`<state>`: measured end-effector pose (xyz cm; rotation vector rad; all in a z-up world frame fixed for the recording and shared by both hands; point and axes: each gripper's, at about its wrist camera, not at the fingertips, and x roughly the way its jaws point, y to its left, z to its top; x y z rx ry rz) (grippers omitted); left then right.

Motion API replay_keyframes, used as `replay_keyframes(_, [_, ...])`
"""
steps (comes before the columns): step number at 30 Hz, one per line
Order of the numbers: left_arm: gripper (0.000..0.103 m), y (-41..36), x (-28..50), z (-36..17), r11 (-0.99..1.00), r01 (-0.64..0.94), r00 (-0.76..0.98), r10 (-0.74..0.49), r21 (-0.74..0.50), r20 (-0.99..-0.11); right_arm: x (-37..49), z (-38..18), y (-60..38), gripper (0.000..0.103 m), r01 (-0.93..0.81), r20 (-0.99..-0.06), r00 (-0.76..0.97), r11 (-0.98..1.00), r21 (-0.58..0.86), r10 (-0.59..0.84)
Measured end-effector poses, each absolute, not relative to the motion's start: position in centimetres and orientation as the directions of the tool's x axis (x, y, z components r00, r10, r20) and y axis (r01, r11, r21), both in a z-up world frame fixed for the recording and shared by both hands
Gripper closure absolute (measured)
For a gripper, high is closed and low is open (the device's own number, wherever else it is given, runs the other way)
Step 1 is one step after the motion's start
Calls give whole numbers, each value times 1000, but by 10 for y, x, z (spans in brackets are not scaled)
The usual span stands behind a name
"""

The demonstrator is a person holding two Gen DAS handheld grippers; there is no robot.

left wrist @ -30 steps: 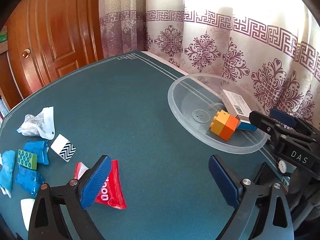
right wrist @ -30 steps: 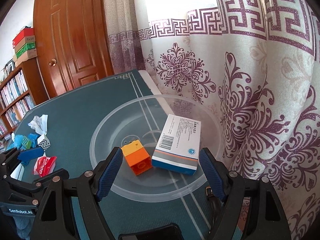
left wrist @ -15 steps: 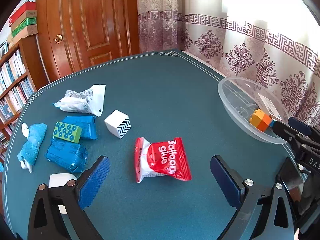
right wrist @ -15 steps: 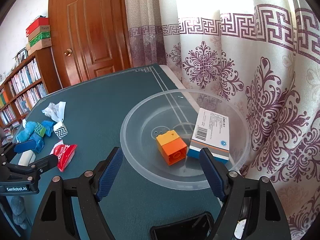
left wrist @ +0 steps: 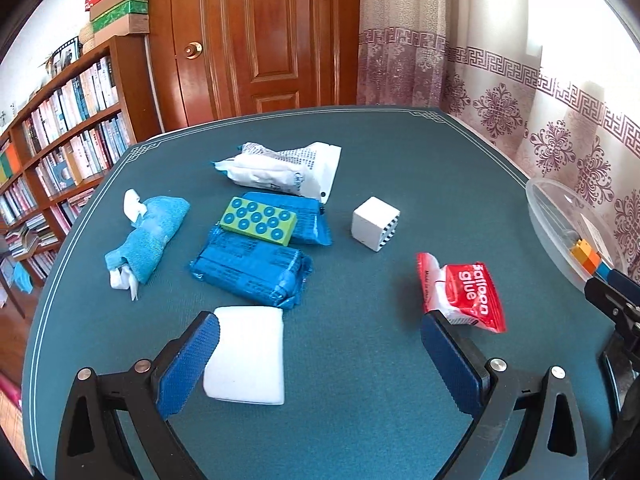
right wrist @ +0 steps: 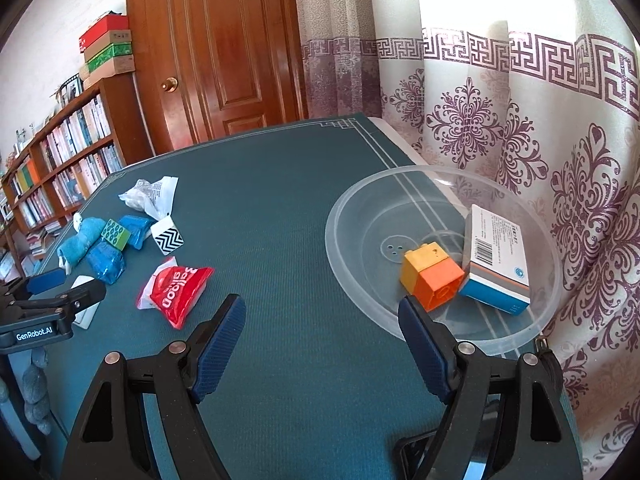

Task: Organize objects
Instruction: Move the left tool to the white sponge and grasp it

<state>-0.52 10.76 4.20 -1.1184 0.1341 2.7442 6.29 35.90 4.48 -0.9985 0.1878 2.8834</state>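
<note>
Both sets of jaws are spread wide and nothing is held in either. In the left wrist view, the left gripper [left wrist: 320, 344] is poised low over the table [left wrist: 380, 184]; a white pad [left wrist: 248, 356] lies just inside its left jaw, and a red packet [left wrist: 464, 296] lies just beyond the tip of its right jaw. Ahead of the jaws are blue packs [left wrist: 252, 268], a green studded brick [left wrist: 259, 221] resting on one of them, a blue cloth [left wrist: 148, 240], a white cube [left wrist: 374, 222] and, farthest, a white wrapper [left wrist: 288, 168].

The right gripper [right wrist: 322, 324] is seen over bare table, with the clear bowl [right wrist: 344, 216] just past its right jaw. Only two items are sorted: an orange-and-yellow brick [right wrist: 432, 276] and a carton [right wrist: 496, 260], touching inside the bowl. Most of the work is judged to remain.

The bowl's contents are shown plainly only in the right view; in the left view just its rim is caught. The white pad is shown fully only in the left view.
</note>
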Motion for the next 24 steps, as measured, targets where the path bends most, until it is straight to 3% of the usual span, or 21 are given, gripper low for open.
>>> replay_keyframes(10, [1,66,-12,21,-995,-99,-676,57,14,-735,54,40,325,23,-66,-637,-771,-993,98,-12])
replay_keyframes(24, [1,51,-24,10,-996,-88,-640,82,-33,-764,35,31,296,23,-8,-670,-740,-994,105,-65])
